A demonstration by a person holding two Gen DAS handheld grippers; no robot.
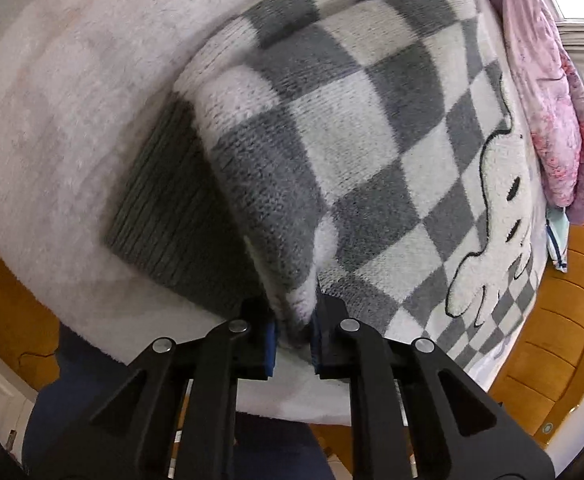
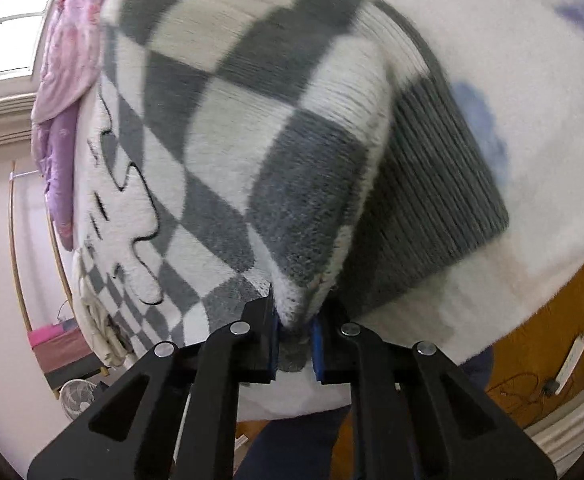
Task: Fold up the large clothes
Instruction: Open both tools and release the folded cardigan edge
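A grey-and-white checkered knit sweater with a white cartoon figure lies on a white fluffy bed cover. My left gripper is shut on a folded edge of the sweater, lifted a little above the cover. A grey ribbed band shows under the fold at the left. In the right wrist view my right gripper is shut on another folded edge of the same sweater. Its ribbed band lies to the right on the cover.
A pink and purple quilt is bunched along the far side of the bed, also in the right wrist view. The wooden floor lies beyond the bed edge. A small fan and a white power strip sit on the floor.
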